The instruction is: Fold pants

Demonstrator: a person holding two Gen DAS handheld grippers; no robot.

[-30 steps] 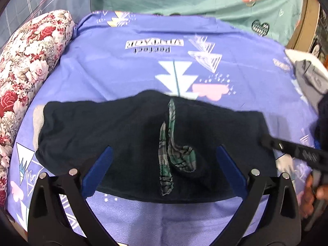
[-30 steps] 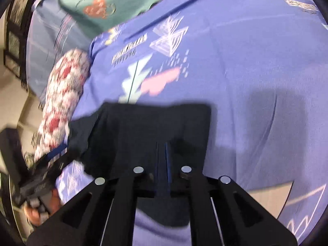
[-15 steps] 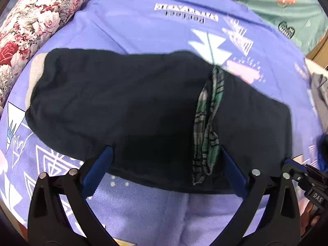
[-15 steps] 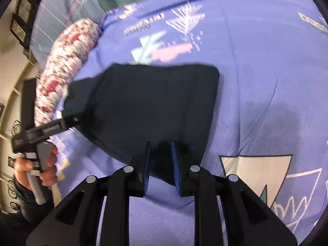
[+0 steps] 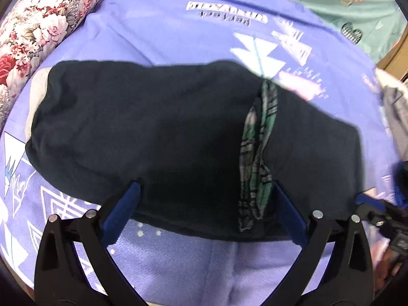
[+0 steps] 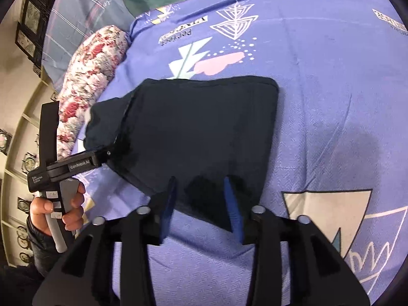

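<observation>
Dark navy pants (image 5: 158, 127) lie folded flat on the purple patterned bedsheet (image 5: 178, 33), with a green plaid lining strip (image 5: 257, 148) showing along a fold. My left gripper (image 5: 204, 193) is open, its blue pads straddling the pants' near edge. My right gripper (image 6: 201, 191) is open over the near right corner of the pants (image 6: 199, 127). In the right wrist view the left gripper (image 6: 76, 163) sits at the pants' left edge, held by a hand.
A floral bolster pillow (image 5: 38, 25) lies along the left side of the bed. A teal printed cloth (image 5: 344, 0) lies at the far end. Grey clothing (image 5: 395, 117) sits at the right. Shelves line the wall (image 6: 15, 178) at the left.
My right gripper has opened and let go of the pants' corner, which now lies flat. My left gripper stayed open and came closer over the pants.
</observation>
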